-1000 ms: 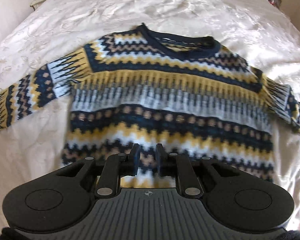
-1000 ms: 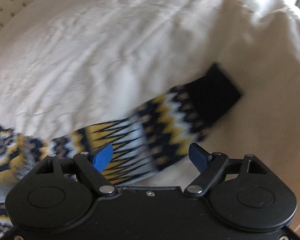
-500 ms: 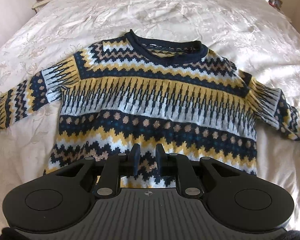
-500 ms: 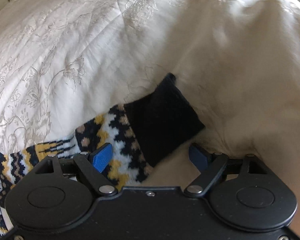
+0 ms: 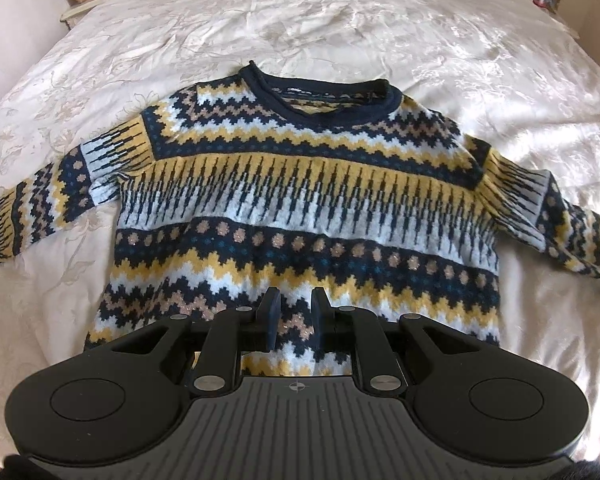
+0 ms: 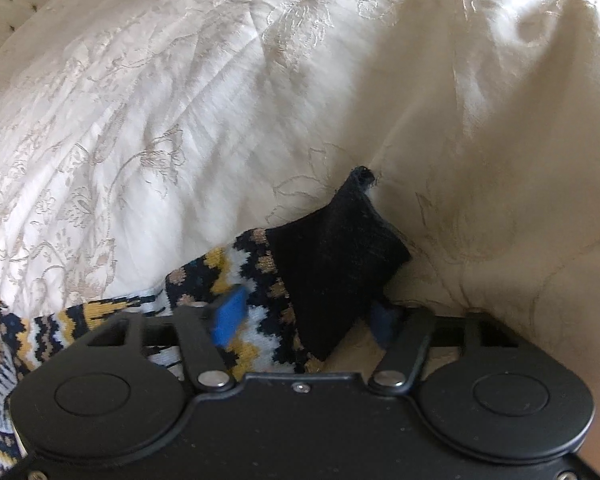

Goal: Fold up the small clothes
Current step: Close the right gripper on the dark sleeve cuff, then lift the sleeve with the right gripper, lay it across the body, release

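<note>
Right hand-held gripper [image 6: 304,320] jaws closing around sweater [image 5: 300,208] cuff [image 6: 336,264]

Soft daylight is coming from about one o'clock, glaring off the cream bedspread [image 5: 480,92] and washing out its folds. Fisheye bending is curving both views' edges. One blue fingertip [image 6: 229,314] is smearing with motion blur; the patterned sweater [image 5: 300,200] is staying sharp.

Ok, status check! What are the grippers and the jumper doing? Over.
Left hand-held gripper nearly shut, empty, above jumper. Right hand-held gripper closing around dark sleeve cuff. Jumper flat on bedspread. Nothing blocking.
</note>
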A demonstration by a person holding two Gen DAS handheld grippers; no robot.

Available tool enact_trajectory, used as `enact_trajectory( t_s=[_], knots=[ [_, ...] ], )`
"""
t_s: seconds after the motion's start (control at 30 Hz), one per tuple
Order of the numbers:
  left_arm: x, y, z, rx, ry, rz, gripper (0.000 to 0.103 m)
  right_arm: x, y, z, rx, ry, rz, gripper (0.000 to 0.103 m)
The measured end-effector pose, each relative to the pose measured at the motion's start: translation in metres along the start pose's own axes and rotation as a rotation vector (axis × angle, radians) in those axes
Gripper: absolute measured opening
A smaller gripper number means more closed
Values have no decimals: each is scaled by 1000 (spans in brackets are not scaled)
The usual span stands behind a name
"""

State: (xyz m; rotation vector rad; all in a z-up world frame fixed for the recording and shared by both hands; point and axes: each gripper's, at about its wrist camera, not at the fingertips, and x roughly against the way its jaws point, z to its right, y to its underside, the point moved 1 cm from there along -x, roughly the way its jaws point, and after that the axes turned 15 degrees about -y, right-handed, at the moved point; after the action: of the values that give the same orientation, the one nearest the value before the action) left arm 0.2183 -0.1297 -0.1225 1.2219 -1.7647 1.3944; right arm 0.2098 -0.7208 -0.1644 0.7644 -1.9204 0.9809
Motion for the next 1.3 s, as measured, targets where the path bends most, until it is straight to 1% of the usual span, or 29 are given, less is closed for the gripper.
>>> enact_trajectory(
  t_s=[0.03,0.07,0.1,0.13,0.27,0.4,0.5,0.6,0.77,0.87,0.97,1.0,1.13,1.3],
  knots=[
    [1,1,0,0,3,-1,17,3,0,2,-3,-13,-2,48],
    [2,2,0,0,6,-3,17,5,-1,4,-7,-25,-3,42],
    [3,4,0,0,8,-4,17,7,-2,5,-12,-42,-2,25],
    [4,5,-1,0,11,-5,17,9,-2,6,-17,-58,-2,20],
    [9,10,-5,8,19,-12,17,21,-6,-6,-8,-70,20,20],
    [10,15,-13,17,41,-26,17,47,-11,-28,5,-104,61,20],
    [10,18,-23,26,57,-23,17,66,-11,-53,26,-129,101,20],
    [9,19,-34,27,80,-12,17,82,-13,-90,73,-154,142,20],
    [2,19,-58,3,125,10,16,109,-16,-170,131,-224,209,20],
    [-2,18,-81,-2,144,25,17,123,-14,-227,181,-281,245,20],
    [-7,17,-108,11,153,35,17,127,-7,-288,243,-338,259,20],
    [-10,17,-119,12,152,39,17,126,-4,-311,269,-358,257,20],
    [-21,17,-157,27,143,47,17,115,19,-383,335,-452,228,20],
    [-38,19,-204,63,123,35,17,74,54,-463,400,-555,152,20]
  ],
)
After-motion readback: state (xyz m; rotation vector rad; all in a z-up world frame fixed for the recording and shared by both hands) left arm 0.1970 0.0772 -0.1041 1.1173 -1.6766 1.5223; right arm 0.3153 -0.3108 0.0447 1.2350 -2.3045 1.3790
